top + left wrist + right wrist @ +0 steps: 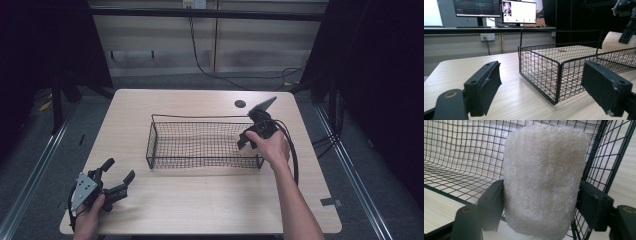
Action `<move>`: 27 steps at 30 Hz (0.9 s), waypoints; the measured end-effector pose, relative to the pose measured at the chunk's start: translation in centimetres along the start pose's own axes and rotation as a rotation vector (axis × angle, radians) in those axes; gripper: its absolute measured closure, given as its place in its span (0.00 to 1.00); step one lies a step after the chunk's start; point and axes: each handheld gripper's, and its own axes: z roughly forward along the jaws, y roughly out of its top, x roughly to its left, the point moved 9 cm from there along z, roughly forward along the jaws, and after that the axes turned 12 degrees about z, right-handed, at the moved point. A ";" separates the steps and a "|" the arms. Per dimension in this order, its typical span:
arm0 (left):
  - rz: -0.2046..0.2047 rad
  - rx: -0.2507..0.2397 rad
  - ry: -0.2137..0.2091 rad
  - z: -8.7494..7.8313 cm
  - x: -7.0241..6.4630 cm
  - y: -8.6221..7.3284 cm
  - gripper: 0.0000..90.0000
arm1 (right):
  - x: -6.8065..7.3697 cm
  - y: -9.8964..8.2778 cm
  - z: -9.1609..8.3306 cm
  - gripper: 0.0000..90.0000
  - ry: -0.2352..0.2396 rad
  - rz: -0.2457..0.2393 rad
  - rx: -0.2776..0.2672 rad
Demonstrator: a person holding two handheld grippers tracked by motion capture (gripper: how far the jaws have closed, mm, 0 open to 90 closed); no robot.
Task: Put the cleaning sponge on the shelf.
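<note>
A black wire basket point(200, 118) stands in the middle of the wooden table point(200, 200). My right gripper point(250, 137) hangs over the basket's right end, and its jaws are shut on a cream, fuzzy roll point(541, 182). In the right gripper view the roll stands upright between the jaws of this gripper point(540, 195), with the basket mesh point(461, 157) behind and below it. The left gripper point(119, 169) is open near the table's front left corner. The left gripper view shows that gripper point(541, 75) wide open toward the basket point(560, 62), with the roll point(614, 41) above the far end.
A round dark hole point(240, 104) sits in the table behind the basket. A grey tape scrap point(331, 202) lies near the front right corner. Monitors point(519, 11) stand on a ledge beyond the table. A black cable loops from the right gripper.
</note>
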 end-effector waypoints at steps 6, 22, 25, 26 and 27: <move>0.000 0.001 0.000 0.0 0.0 0.0 0.17 | -0.3 -0.2 0.7 0.31 -0.028 0.019 0.011; 0.000 0.000 -0.001 0.0 0.0 0.0 0.17 | -0.4 -0.4 2.7 0.31 -0.101 0.035 0.038; -0.002 -0.002 0.000 0.0 0.0 0.0 0.17 | -0.4 -0.5 2.9 0.31 -0.113 0.031 0.044; -0.002 -0.001 0.000 0.0 0.0 0.0 0.17 | -0.4 -0.5 3.0 0.31 -0.119 0.032 0.046; -0.003 0.000 0.001 0.0 0.0 0.0 0.17 | -0.4 -0.5 3.0 0.31 -0.119 0.033 0.045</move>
